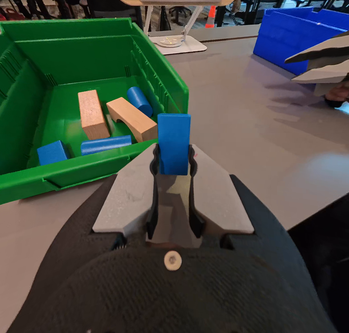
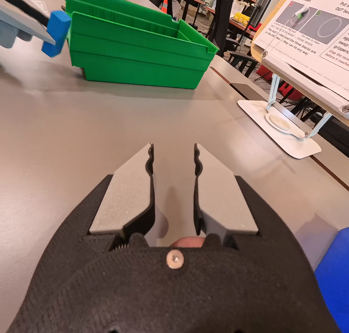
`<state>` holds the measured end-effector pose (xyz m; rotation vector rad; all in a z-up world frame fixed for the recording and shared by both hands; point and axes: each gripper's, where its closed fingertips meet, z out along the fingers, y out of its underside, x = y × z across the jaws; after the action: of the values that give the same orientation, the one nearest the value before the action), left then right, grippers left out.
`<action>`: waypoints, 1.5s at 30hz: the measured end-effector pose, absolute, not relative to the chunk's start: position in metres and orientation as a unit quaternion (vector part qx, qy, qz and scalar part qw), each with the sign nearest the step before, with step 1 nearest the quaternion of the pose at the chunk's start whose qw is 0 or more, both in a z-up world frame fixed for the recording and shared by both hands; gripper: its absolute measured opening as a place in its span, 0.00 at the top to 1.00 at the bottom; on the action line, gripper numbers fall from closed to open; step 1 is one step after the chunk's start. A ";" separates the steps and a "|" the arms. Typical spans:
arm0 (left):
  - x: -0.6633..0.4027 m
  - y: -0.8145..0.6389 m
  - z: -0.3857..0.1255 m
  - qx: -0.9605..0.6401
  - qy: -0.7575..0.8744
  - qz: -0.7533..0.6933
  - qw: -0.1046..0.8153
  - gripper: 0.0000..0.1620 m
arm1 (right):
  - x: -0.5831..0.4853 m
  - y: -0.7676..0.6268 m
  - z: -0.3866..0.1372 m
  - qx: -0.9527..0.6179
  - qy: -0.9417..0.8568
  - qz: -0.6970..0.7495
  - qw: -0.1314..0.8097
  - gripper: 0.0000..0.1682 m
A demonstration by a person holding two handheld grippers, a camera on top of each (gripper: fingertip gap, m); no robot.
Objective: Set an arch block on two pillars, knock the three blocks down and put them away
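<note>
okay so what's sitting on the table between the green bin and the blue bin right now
Nothing rests there. In the left wrist view, the grey table between the green bin and the blue bin is bare; the right gripper only hovers near the blue one.

Orange cone (image 1: pixel 211 16) beyond grey table (image 1: pixel 245 116); white instruction stand (image 2: pixel 279 127) at table's far edge.

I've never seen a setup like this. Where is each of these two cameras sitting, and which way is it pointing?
Left wrist view: mounted on the left gripper, looking along its fingers, shut on a blue block, toward the green bin of blocks; the right gripper enters at the right edge.
Right wrist view: mounted on the right gripper, open and empty, low over the grey table, facing the bin's outer wall; a fingertip shows behind its jaws.
Shared: green bin, blue block, table, white stand.
</note>
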<state>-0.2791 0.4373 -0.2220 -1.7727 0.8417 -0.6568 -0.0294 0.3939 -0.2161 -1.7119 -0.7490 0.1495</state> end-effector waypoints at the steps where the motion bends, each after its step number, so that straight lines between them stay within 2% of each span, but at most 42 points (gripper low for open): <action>1: -0.274 0.430 -0.213 -0.726 0.356 -0.289 0.513 0.82 | -0.030 0.393 -0.216 -0.734 -0.324 0.069 0.592 0.76; 4: -0.237 0.385 -0.177 -0.655 0.421 -0.382 0.498 0.82 | -0.040 0.385 -0.208 -0.721 -0.333 0.117 0.596 0.75; 8: -0.167 0.337 -0.145 -0.544 0.523 -0.454 0.473 0.82 | -0.072 0.355 -0.192 -0.683 -0.363 0.283 0.567 0.73; 11: -0.112 0.321 -0.146 -0.473 0.580 -0.488 0.449 0.82 | -0.079 0.335 -0.171 -0.640 -0.371 0.358 0.570 0.71; 16: -0.059 0.324 -0.155 -0.427 0.610 -0.520 0.418 0.82 | -0.059 0.323 -0.136 -0.585 -0.330 0.424 0.608 0.74; 25: -0.036 0.335 -0.177 -0.431 0.613 -0.542 0.380 0.82 | -0.054 0.348 -0.158 -0.638 -0.329 0.359 0.596 0.82; 34: -0.031 0.343 -0.194 -0.470 0.617 -0.508 0.375 0.82 | -0.050 0.358 -0.175 -0.673 -0.347 0.304 0.577 0.82; 38: -0.029 0.366 -0.210 -0.535 0.595 -0.476 0.364 0.71 | -0.024 0.388 -0.178 -0.706 -0.279 0.267 0.594 0.83; 41: -0.031 0.386 -0.216 -0.582 0.560 -0.472 0.353 0.68 | -0.013 0.406 -0.192 -0.729 -0.269 0.244 0.580 0.83; 45: -0.037 0.405 -0.215 -0.615 0.517 -0.484 0.347 0.69 | -0.011 0.417 -0.215 -0.747 -0.308 0.208 0.551 0.82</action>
<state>-0.0368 0.4050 -0.2146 -1.5947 1.3410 -1.2551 -0.0112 0.4168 -0.2151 -1.7664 -0.7291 0.4923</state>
